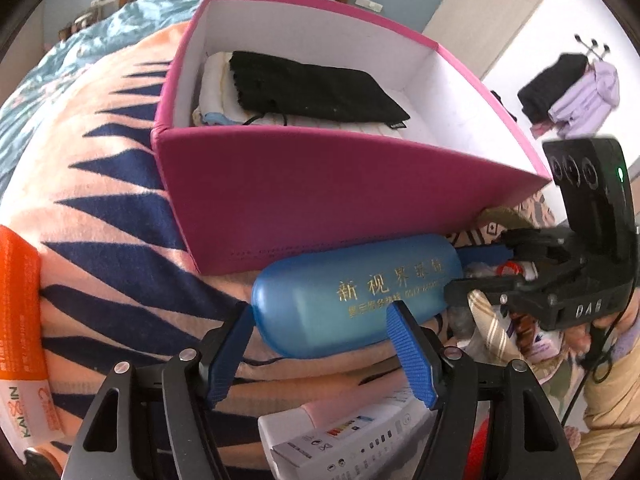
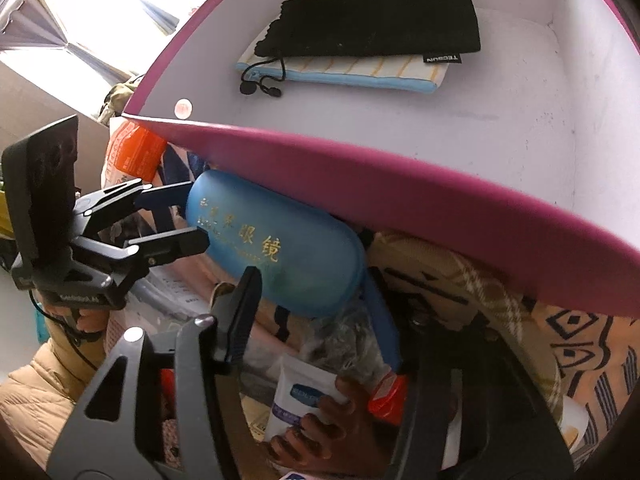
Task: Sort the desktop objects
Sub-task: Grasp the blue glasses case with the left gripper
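A blue glasses case (image 1: 352, 296) with gold lettering sits just in front of a pink box (image 1: 304, 200) with a white inside. My left gripper (image 1: 320, 320) has its blue fingers on either side of the case's left end, touching it. My right gripper (image 2: 308, 288) brackets the case's other end (image 2: 280, 244), also touching. Both hold the case between them, low by the box's front wall. Inside the box (image 2: 400, 176) lie a black pouch (image 2: 376, 24) on a striped cloth pouch (image 2: 340, 74).
The box rests on a peach and navy blanket (image 1: 100, 184) on a bed. An orange packet (image 1: 20, 308) lies at the left. A white carton (image 1: 340, 436), a white sachet (image 2: 300, 400), a checked cloth (image 1: 492, 328) and other small items lie under the grippers.
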A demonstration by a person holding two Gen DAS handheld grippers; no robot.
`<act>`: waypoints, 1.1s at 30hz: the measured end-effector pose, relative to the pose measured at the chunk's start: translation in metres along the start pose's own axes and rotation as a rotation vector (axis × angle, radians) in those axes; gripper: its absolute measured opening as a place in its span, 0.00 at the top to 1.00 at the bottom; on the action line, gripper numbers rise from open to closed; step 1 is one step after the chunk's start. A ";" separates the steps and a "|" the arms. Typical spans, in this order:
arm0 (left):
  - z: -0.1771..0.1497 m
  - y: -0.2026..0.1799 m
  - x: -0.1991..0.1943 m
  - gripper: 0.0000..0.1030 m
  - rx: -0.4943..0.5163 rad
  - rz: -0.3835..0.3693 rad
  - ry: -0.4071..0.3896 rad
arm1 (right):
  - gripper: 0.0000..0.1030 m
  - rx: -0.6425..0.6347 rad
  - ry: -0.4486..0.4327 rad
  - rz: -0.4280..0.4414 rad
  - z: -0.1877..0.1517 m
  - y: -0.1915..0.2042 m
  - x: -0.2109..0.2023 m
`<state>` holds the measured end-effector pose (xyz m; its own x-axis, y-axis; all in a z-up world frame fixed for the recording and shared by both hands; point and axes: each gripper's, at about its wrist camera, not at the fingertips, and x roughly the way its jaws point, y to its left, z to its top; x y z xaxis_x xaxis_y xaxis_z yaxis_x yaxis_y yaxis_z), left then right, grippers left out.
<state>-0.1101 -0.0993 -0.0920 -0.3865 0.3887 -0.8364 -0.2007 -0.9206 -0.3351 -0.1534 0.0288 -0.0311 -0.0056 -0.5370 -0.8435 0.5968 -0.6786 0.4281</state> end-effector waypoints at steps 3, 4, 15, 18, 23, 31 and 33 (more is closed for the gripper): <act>0.003 0.000 0.002 0.30 0.003 -0.002 0.004 | 0.47 -0.010 -0.007 -0.008 -0.002 0.002 -0.001; 0.004 -0.001 0.003 0.29 0.006 -0.002 0.010 | 0.47 -0.015 -0.009 -0.011 -0.002 0.002 -0.001; 0.004 -0.003 0.004 0.26 -0.013 -0.010 0.028 | 0.50 -0.060 -0.084 -0.061 -0.009 0.014 -0.008; 0.002 -0.005 -0.001 0.26 -0.014 -0.024 -0.001 | 0.53 -0.100 -0.139 -0.100 -0.013 0.021 -0.016; 0.000 -0.007 -0.013 0.26 -0.021 -0.033 -0.048 | 0.54 -0.133 -0.207 -0.138 -0.019 0.029 -0.024; -0.002 -0.017 -0.024 0.27 -0.015 0.004 -0.092 | 0.54 -0.182 -0.290 -0.171 -0.027 0.044 -0.038; -0.002 -0.021 -0.028 0.27 -0.009 0.015 -0.109 | 0.54 -0.190 -0.304 -0.178 -0.029 0.048 -0.040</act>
<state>-0.0935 -0.0911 -0.0621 -0.4855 0.3764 -0.7891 -0.1865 -0.9264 -0.3272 -0.1009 0.0322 0.0134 -0.3425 -0.5623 -0.7527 0.7024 -0.6853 0.1923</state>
